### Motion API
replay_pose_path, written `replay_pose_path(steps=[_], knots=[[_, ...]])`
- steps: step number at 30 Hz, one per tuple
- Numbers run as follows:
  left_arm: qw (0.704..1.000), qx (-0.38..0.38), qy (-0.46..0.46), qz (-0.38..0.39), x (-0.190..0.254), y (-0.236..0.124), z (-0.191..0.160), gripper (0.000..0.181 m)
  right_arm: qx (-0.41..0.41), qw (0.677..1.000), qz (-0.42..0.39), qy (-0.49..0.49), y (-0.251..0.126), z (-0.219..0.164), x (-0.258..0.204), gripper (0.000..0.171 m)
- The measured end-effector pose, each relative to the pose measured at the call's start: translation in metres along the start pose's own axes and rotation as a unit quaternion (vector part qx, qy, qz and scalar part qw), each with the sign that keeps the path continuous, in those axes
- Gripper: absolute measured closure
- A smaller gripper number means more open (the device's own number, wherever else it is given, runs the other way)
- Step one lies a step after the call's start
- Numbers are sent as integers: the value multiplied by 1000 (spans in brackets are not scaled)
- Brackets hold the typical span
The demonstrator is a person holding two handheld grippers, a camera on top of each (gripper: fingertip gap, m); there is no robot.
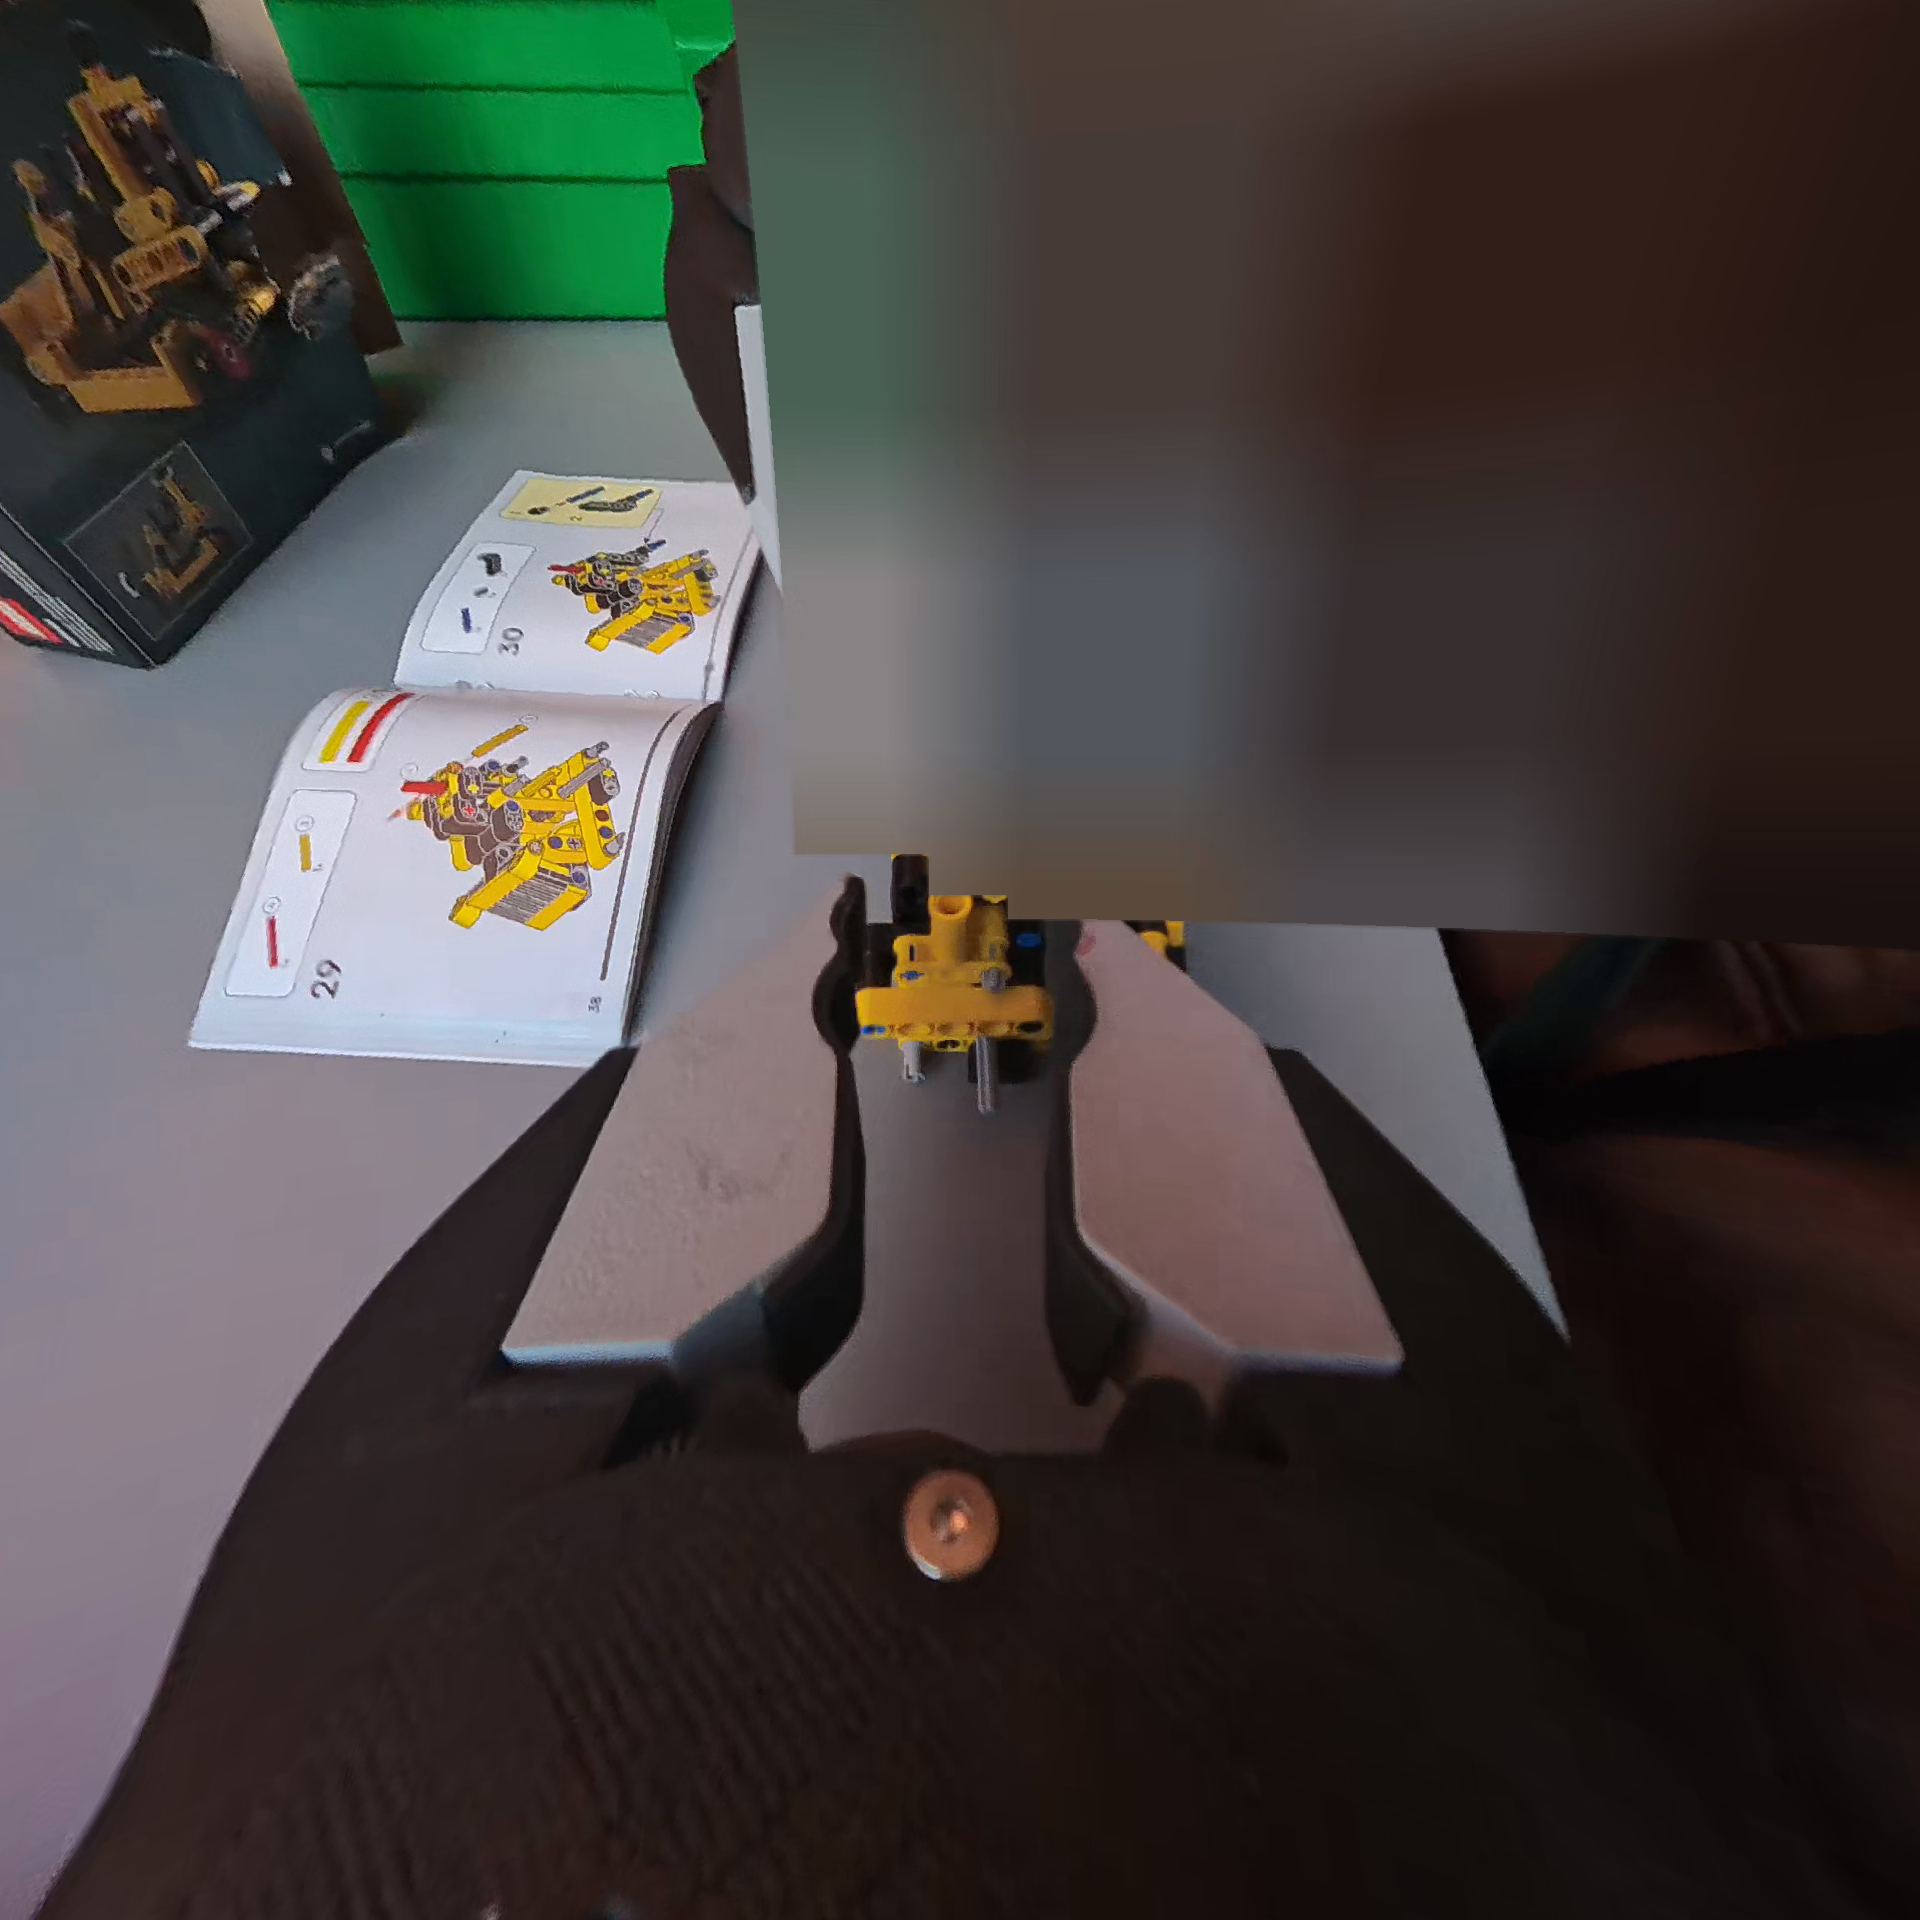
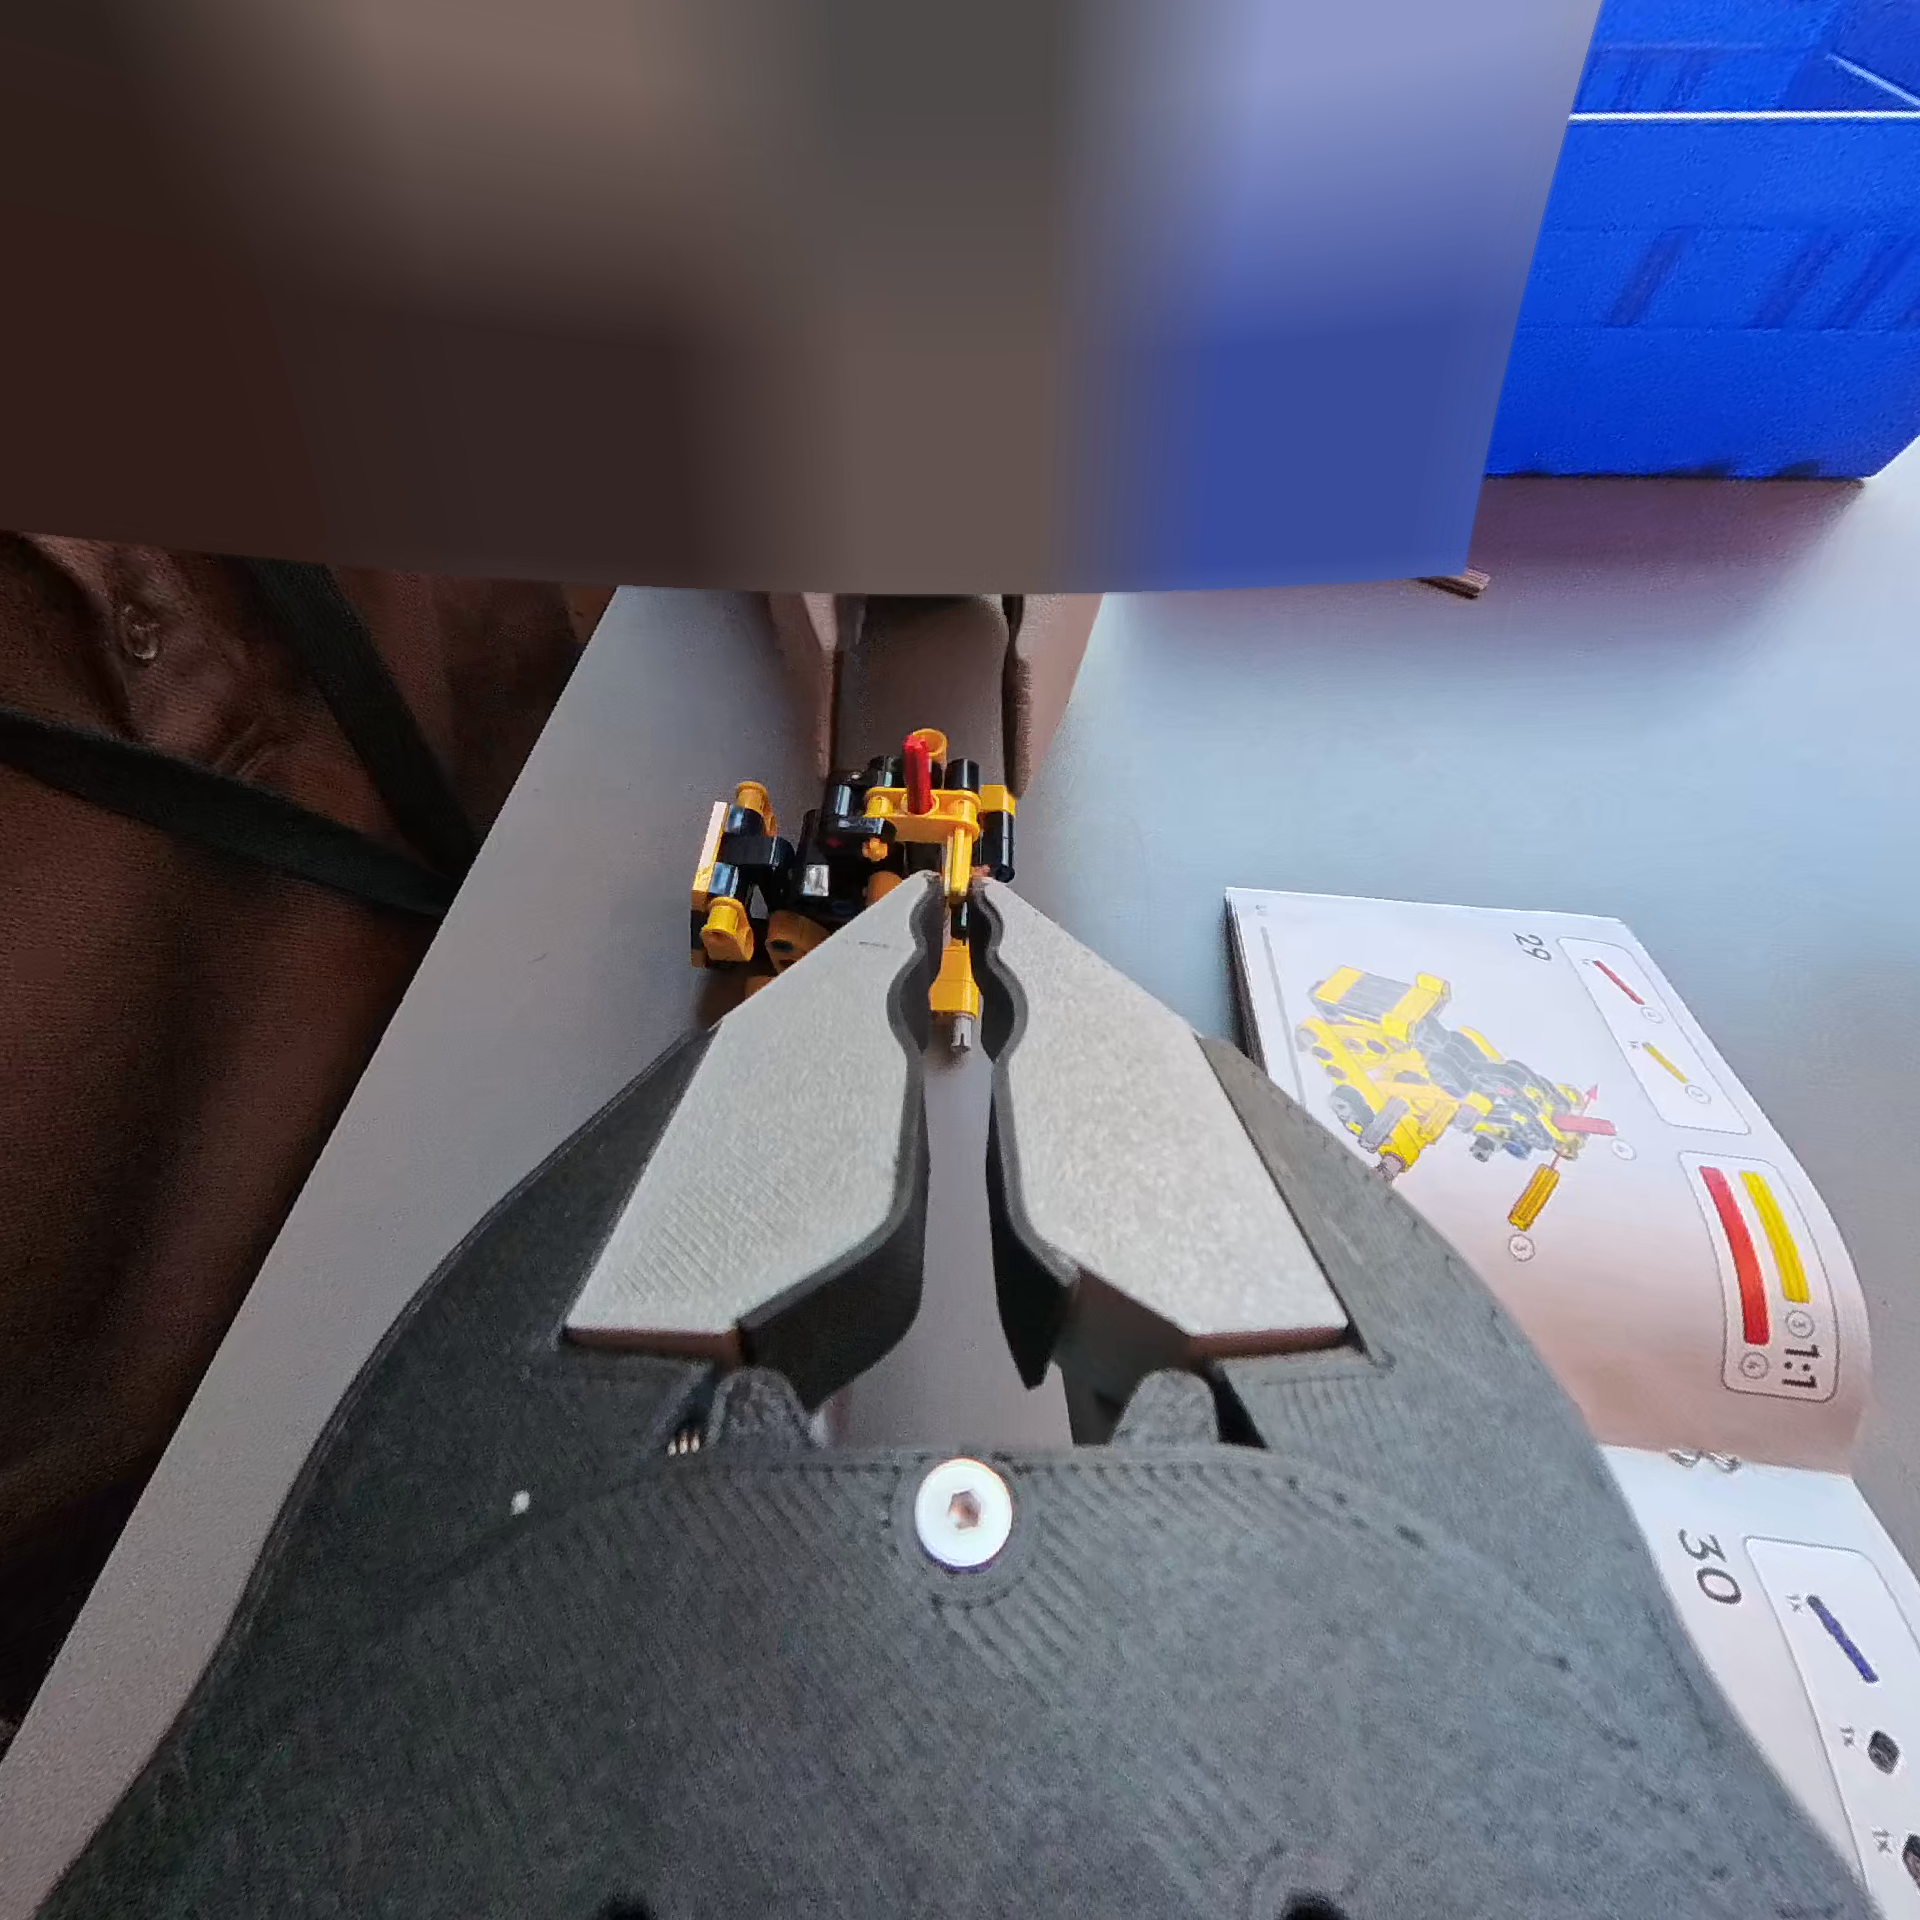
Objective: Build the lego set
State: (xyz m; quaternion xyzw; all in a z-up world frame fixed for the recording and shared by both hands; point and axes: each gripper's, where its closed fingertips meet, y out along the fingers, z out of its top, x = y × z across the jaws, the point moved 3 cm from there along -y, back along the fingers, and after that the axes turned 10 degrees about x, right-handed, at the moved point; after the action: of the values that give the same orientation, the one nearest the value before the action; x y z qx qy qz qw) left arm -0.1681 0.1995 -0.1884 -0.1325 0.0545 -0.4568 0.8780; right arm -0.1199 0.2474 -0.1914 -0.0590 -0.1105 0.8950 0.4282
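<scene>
The partly built yellow and black lego model [image 1: 954,982] sits between the fingers of my left gripper [image 1: 966,935], which is shut on its sides just above the grey table [image 1: 156,1195]. Two grey axles stick out of the model toward the camera. In the right wrist view the model [image 2: 831,852] has a red pin on top. My right gripper [image 2: 956,888] is shut on a long yellow piece [image 2: 954,966] with a grey axle tip, joined to the model's front. The left gripper's fingers [image 2: 831,675] show behind the model.
An open instruction booklet [image 1: 457,862] lies on the table to the left, and also shows in the right wrist view [image 2: 1538,1122]. The set's dark box [image 1: 156,312] stands far left. Green crates [image 1: 499,156] and a blue crate [image 2: 1714,260] stand behind. A person's brown clothing [image 2: 156,935] borders the table edge. My two grippers' fingertips are within a few centimetres of each other.
</scene>
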Motion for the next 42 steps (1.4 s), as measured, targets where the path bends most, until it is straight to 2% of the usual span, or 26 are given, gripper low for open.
replay_pose_path(steps=[4, 6, 13, 15, 19, 25, 33, 35, 37, 42], knots=[[996, 7, 80, 40, 5, -2, 3, 156, 0, 1000, -4, 8, -1, 0, 1, 170], [995, 14, 91, 35, 10, -3, 3, 158, 2, 1000, -2, 9, -2, -1, 1, 170], [999, 19, 31, 12, 9, -2, 0, 143, 3, 1000, 2, 11, -3, -1, 0, 171], [999, 11, 40, 17, 9, -1, -1, 147, 3, 1000, 1, 9, -2, -1, 0, 170], [997, 9, 59, 42, 7, -1, -1, 170, 3, 1000, 5, 6, -1, 0, -1, 170], [998, 8, 45, 53, 3, -2, -1, 171, 2, 1000, 3, -2, -2, 0, -1, 171], [998, 43, -46, -5, 0, -9, 5, 166, 3, 1000, 4, -2, -2, 0, -1, 170], [999, 31, -36, -1, 1, -6, 2, 165, 2, 1000, 4, -6, -2, 0, -1, 170], [1000, 20, -18, 1, 3, -4, 0, 177, 2, 1000, 4, -7, -1, 0, -2, 170], [1000, 22, -19, 3, 1, -4, 1, 177, 2, 1000, 5, -5, -2, 0, -1, 170]])
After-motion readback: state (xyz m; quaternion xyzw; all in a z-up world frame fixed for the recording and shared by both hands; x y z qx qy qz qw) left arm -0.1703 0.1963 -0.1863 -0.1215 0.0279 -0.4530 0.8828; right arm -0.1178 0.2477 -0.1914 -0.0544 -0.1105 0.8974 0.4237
